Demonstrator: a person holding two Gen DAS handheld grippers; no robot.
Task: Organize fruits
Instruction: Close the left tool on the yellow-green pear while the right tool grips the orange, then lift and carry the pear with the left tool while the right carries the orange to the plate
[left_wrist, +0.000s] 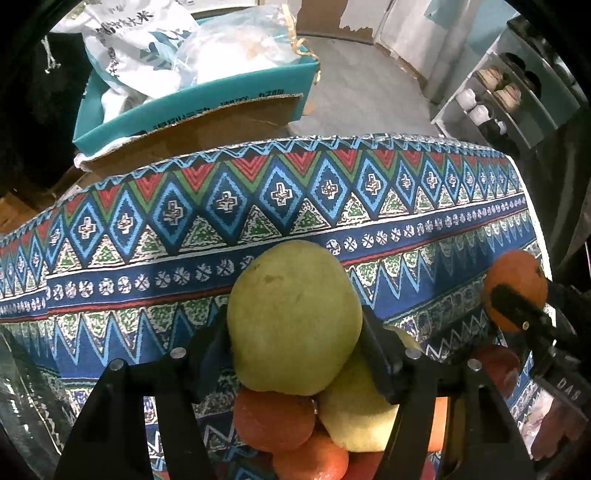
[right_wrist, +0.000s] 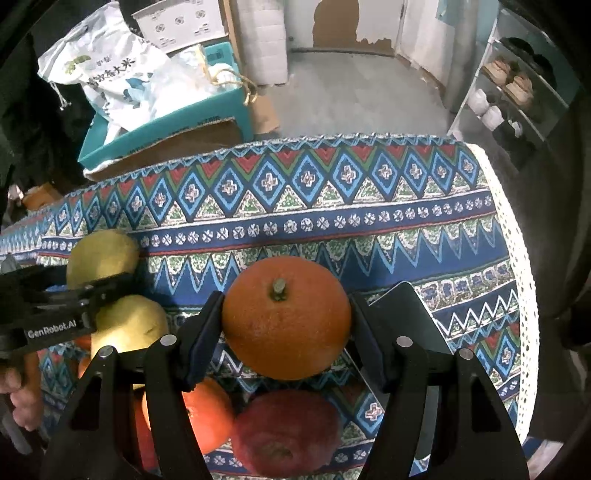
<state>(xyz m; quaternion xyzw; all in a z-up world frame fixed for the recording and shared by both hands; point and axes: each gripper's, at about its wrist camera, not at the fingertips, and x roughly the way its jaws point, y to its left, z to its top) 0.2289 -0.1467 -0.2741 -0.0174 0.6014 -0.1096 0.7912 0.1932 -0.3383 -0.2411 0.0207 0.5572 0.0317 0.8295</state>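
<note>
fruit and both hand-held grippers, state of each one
left hand-held gripper: shut on green pear
green pear: gripped, above the fruit pile
right hand-held gripper: shut on orange
orange: gripped, stem up, above the cloth
yellow pear: loose in pile
red apple: loose on cloth
teal box: open, bags inside

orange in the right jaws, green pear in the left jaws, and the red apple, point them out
orange (right_wrist: 286, 321), right wrist view, middle of its peel below the stem
green pear (left_wrist: 293, 321), left wrist view, centre of its broad front
red apple (right_wrist: 286, 432), right wrist view, middle of its skin
</note>
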